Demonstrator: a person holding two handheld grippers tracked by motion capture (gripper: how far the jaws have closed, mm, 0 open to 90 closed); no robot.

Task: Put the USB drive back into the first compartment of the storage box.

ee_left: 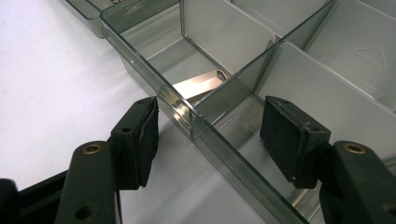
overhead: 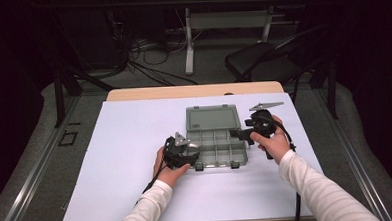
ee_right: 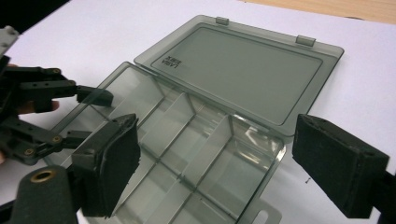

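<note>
While the clear compartment box (overhead: 217, 142) lies open near the middle of the white table (overhead: 126, 158), its left wall is straddled, untouched, by the spread pads of the left gripper (ee_left: 210, 140). The right gripper (ee_right: 219, 158) is held spread at the box's right side, gripping nothing.

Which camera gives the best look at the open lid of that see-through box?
The right gripper view: the lid lies flat and open, whole, with both latch tabs showing. The high view shows the lid small and far off. The left gripper view catches just a corner of it.
</note>
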